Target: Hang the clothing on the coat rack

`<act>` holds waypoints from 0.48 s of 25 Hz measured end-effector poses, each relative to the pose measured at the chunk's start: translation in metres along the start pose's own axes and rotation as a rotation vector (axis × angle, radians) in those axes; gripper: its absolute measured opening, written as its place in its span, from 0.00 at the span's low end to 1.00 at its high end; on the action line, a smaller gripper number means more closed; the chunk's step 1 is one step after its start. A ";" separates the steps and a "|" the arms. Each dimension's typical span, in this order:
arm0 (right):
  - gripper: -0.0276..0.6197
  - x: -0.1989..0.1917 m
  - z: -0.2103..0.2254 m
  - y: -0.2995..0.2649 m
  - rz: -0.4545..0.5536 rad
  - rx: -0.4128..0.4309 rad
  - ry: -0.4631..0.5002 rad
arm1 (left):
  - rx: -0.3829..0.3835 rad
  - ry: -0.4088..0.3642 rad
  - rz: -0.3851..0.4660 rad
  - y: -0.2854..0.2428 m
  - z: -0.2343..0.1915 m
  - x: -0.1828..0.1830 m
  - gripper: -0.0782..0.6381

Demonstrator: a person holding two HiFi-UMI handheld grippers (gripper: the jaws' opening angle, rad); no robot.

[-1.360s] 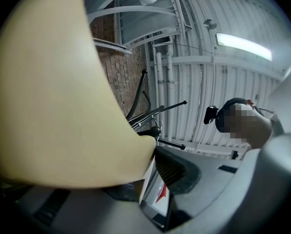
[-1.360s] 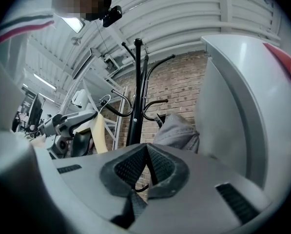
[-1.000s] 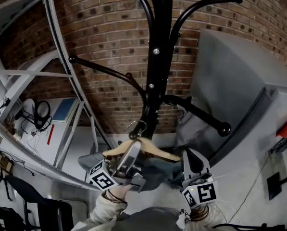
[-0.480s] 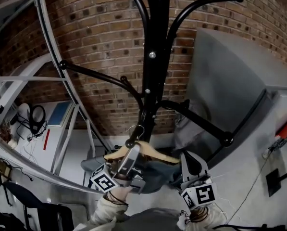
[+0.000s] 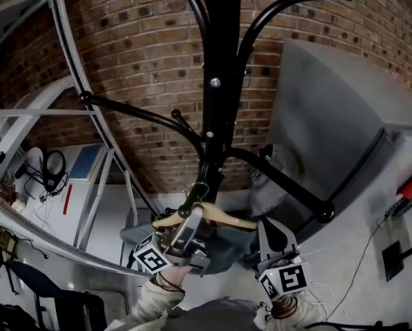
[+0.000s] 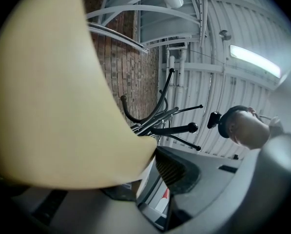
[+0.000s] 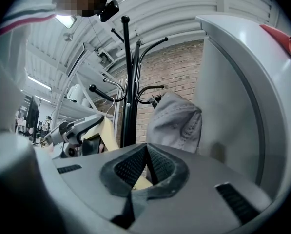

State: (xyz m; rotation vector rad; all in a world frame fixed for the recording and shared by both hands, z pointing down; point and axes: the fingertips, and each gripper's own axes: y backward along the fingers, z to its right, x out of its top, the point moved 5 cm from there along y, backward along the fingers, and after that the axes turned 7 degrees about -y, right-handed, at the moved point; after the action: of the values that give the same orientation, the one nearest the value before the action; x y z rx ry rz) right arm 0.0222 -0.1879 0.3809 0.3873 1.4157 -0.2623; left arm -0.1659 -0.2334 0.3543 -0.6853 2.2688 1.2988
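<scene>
The black coat rack [image 5: 219, 81] rises in front of a brick wall. A wooden hanger [image 5: 216, 216] carrying dark grey clothing [image 5: 226, 248] is held up against the pole's lower part. Its metal hook [image 5: 198, 187] sits by a short black peg [image 5: 185, 209]; I cannot tell whether it rests on it. My left gripper [image 5: 192, 221] is shut on the hanger [image 6: 57, 106], which fills its own view. My right gripper [image 5: 272, 226] stands just right of the clothing, its pads [image 7: 135, 167] pressed together with nothing seen between them. A pale grey garment [image 7: 177, 123] hangs on a rack arm [image 5: 281, 178].
A large grey panel [image 5: 337, 116] stands right of the rack. Curved white metal framing [image 5: 88, 81] crosses the left side, with a white desk and headphones [image 5: 54, 164] below it. Rack arms [image 5: 136, 112] stick out to the left and right at several heights.
The head view has tilted slightly, so the rack sits a little lower and nearer. Hanger and both grippers keep their places against the pole; both grips are unchanged.
</scene>
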 end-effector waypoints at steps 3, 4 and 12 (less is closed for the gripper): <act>0.08 0.000 -0.004 0.000 0.000 0.009 -0.009 | -0.003 0.009 0.007 0.000 0.001 -0.001 0.26; 0.08 0.001 -0.004 0.001 0.008 0.011 -0.009 | -0.003 0.010 0.009 0.001 0.001 -0.001 0.26; 0.08 -0.005 0.001 0.010 -0.003 0.003 -0.014 | -0.003 0.013 0.026 0.002 0.000 -0.006 0.27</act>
State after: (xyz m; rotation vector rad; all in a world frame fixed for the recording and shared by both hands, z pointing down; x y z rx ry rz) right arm 0.0263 -0.1798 0.3865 0.3851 1.4026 -0.2685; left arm -0.1627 -0.2308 0.3592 -0.6699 2.2941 1.3132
